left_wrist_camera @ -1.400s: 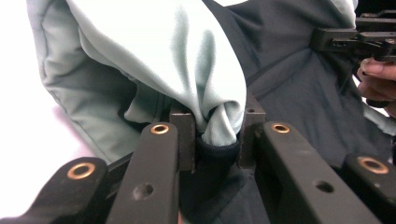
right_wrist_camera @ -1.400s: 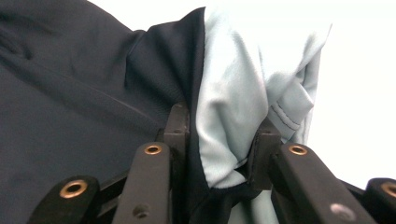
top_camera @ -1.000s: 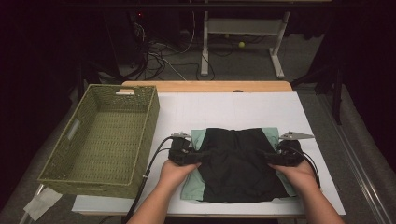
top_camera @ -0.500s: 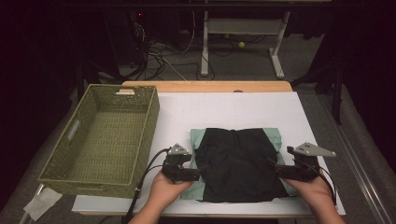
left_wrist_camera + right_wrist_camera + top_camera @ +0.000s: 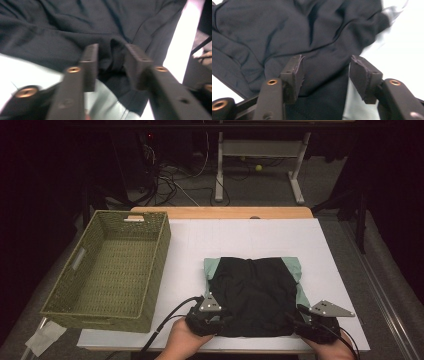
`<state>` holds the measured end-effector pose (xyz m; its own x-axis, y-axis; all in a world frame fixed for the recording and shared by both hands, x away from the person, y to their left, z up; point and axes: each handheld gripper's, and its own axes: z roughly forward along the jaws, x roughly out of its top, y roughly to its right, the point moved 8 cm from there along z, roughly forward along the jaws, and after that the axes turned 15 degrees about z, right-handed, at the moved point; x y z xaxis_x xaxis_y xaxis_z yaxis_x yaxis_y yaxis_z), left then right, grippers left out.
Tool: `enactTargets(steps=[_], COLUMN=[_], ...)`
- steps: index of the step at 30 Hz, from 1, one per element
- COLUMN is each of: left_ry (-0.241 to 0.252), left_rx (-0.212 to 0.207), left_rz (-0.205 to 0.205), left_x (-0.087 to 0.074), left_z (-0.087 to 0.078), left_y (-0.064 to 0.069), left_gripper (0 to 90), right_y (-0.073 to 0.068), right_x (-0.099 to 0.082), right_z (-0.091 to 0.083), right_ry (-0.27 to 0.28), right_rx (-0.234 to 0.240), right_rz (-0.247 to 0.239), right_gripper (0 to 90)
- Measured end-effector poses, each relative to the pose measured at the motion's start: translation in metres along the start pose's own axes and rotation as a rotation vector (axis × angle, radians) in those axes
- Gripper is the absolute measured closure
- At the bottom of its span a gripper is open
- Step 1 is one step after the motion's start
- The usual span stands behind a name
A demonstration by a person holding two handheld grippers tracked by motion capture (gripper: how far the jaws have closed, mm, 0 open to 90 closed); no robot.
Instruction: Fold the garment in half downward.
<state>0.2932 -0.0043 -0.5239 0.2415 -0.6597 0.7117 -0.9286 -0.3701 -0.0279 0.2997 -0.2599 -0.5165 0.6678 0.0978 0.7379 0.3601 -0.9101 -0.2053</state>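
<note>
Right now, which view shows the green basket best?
The high view: the whole green basket sits on the table's left, open and empty, apart from the black garment. The left and right gripper views look along each claw's open jaws at the dark cloth, so they tell you nothing about the basket.

A woven green basket (image 5: 100,319) is seen standing empty at the left of a white table cover (image 5: 250,237), its near corner set over the cover's left edge. A pale tag (image 5: 134,219) is fixed to the basket's far rim, and a slot handle is cut into its left wall. A strip of wooden tabletop (image 5: 220,212) is left showing beyond the cover's far edge. Behind the table, a white desk frame (image 5: 218,170) is set on grey floor (image 5: 260,190), with tangled cables (image 5: 170,180) spread to its left and a small yellow ball (image 5: 258,168) lying between its legs. A scrap of white paper (image 5: 44,338) is seen on the floor by the basket's near corner.
</note>
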Motion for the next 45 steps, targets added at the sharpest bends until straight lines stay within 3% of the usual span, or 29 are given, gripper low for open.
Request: enactTargets(steps=[2,5,12,16,21,28,33,39,43,45], left_ry=[-0.004,0.018,0.058,0.04,0.074,0.135,0.169,0.176,0.177,0.17], left_rx=[0.0,-0.004,-0.018,-0.031,-0.026,0.065,0.087,0.106,0.114,0.121], left_rz=[0.002,-0.011,0.019,0.005,-0.009,-0.049,-0.094,-0.097,-0.109,-0.109], left_x=[-0.001,0.0,0.005,-0.003,-0.004,-0.006,-0.009,-0.009,-0.009,-0.008], left_z=[0.001,-0.001,-0.015,-0.011,-0.016,-0.031,-0.036,-0.037,-0.037,-0.036], left_y=[0.001,0.0,0.016,0.018,0.014,-0.011,-0.025,-0.034,-0.038,-0.04], left_gripper=[75.2,83.9,84.3,83.8,72.0,48.3,33.7,32.6,25.5,17.7], right_y=[-0.003,-0.005,-0.008,-0.004,-0.004,-0.012,-0.016,-0.019,-0.024,-0.026], right_x=[-0.004,-0.005,0.001,-0.006,-0.003,0.005,0.009,0.018,0.022,0.025], right_z=[0.004,0.002,-0.022,-0.026,-0.024,-0.023,-0.019,-0.014,-0.013,-0.013], right_ry=[-0.028,-0.022,0.06,0.047,0.06,0.113,0.128,0.173,0.179,0.189], right_rx=[0.002,0.007,0.006,0.001,0.027,0.053,0.066,0.068,0.071,0.068], right_rz=[-0.03,-0.061,-0.082,-0.076,-0.046,-0.029,-0.038,-0.019,-0.013,-0.013], right_gripper=[63.2,85.1,87.9,86.9,68.8,45.2,26.0,9.6,0.0,0.0])
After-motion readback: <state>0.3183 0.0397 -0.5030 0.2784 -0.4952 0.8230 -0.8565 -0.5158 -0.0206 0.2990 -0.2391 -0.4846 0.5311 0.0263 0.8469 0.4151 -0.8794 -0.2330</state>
